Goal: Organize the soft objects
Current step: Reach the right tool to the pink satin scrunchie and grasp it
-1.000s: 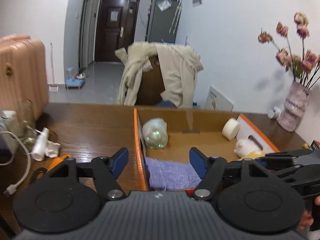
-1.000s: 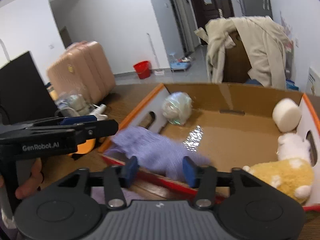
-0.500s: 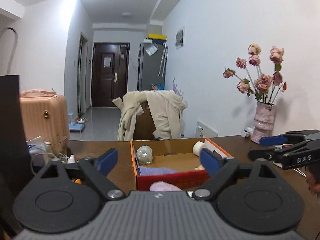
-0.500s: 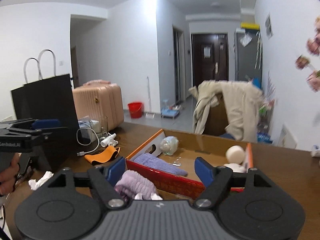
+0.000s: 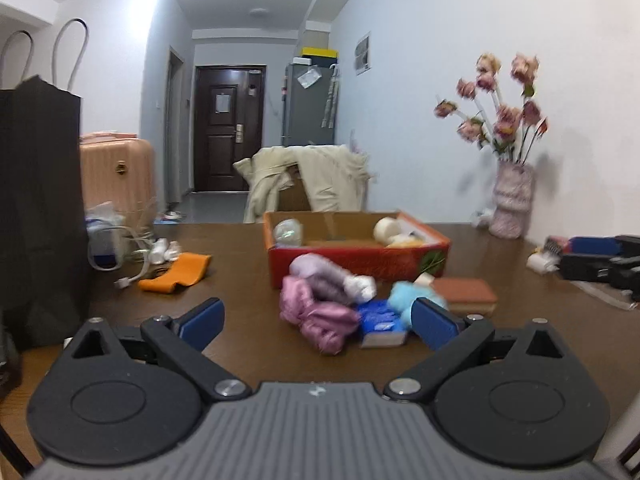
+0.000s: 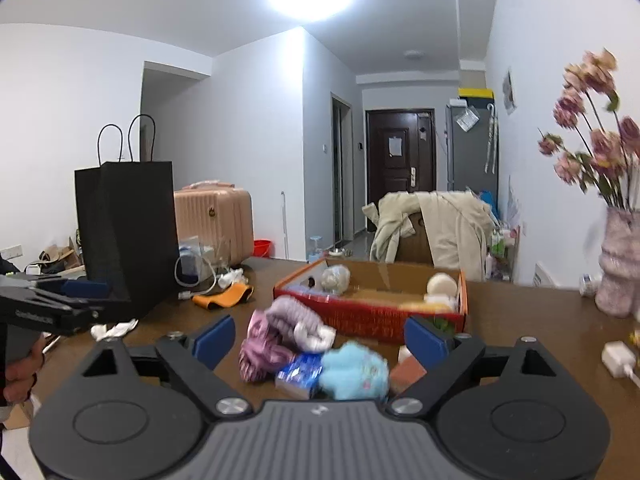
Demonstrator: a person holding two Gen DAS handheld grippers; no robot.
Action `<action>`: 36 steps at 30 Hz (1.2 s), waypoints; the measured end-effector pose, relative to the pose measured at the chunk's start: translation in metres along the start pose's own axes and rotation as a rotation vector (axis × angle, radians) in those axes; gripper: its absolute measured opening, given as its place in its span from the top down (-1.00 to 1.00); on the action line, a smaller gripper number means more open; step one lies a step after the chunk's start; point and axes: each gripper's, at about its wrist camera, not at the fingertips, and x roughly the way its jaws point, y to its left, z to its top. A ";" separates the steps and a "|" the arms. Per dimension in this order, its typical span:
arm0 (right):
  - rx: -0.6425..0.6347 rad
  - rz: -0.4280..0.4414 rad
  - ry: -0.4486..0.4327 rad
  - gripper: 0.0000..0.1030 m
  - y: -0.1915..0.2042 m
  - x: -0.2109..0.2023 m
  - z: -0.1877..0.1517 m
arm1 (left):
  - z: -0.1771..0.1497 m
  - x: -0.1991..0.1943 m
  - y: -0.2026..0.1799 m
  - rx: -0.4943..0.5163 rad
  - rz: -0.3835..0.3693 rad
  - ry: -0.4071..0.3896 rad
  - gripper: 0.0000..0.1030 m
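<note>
Several soft things already fill our box (image 5: 356, 258) at twelve o'clock; a pile (image 5: 320, 312) waits on the desk (image 5: 240, 264), left tool (image 5: 318, 318) and right tool (image 6: 320, 338) just opened wide, empty.

I could read almost nothing. The side of the left claw (image 6: 60, 312), seen from the right wrist camera, carried a pale line of lettering, but it was too blurred to make out. The paper notice on the dark door (image 6: 395, 147) and the blue packet (image 6: 300, 372) on the bench showed no legible words.
</note>
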 end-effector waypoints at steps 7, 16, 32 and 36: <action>0.055 0.024 0.059 -0.83 0.010 0.001 -0.025 | -0.004 0.010 0.023 -0.083 0.052 0.014 -0.97; 0.094 0.088 0.173 -0.57 0.023 0.075 -0.032 | 0.005 0.092 0.039 -0.104 0.039 0.050 -0.60; 0.142 0.101 0.279 0.20 0.041 0.208 -0.020 | -0.006 0.228 0.081 -0.243 -0.158 0.288 0.75; 0.179 0.098 0.298 0.20 0.041 0.224 -0.023 | -0.023 0.200 0.093 -0.361 -0.117 0.282 0.78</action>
